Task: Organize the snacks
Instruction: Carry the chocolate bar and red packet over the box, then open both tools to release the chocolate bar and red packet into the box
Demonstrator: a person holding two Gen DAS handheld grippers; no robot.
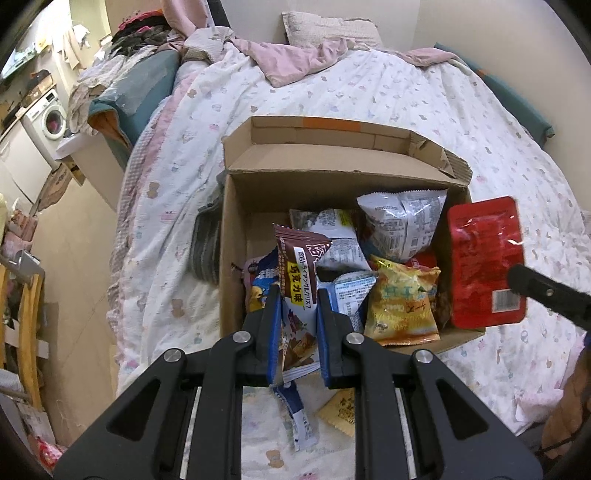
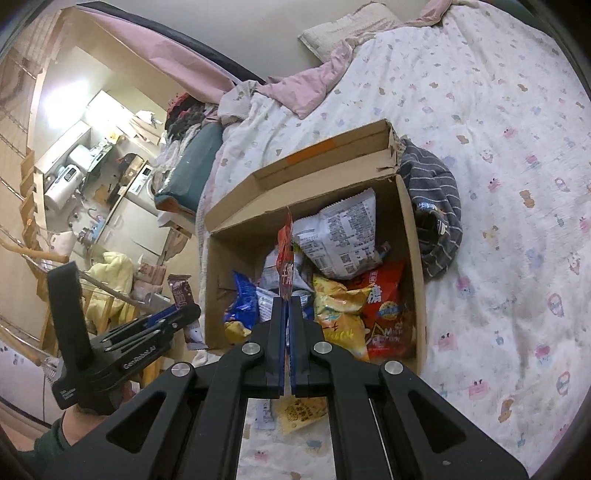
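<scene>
An open cardboard box point(image 1: 232, 236) point(image 2: 410, 236) stands on the bed, holding several snack bags: a white one point(image 1: 402, 225) point(image 2: 340, 236), a yellow one point(image 1: 402, 299) point(image 2: 336, 306), a red one point(image 2: 388, 302) and a blue one point(image 2: 242, 295). My left gripper point(image 1: 298, 293) point(image 2: 192, 314) is shut on a brown chocolate packet point(image 1: 299, 266) point(image 2: 181, 291) above the box's near left part. My right gripper point(image 2: 287, 301) point(image 1: 517, 277) is shut on a flat red packet point(image 1: 484, 258) point(image 2: 286, 243), which hangs over the box's right wall.
A small yellow packet point(image 1: 340, 406) point(image 2: 303, 410) and a blue-white wrapper point(image 1: 295, 417) lie on the sheet in front of the box. A grey striped cloth point(image 1: 207, 240) point(image 2: 436, 206) rests against the box. A pillow point(image 1: 328, 26) and pink blanket point(image 1: 295, 59) lie beyond.
</scene>
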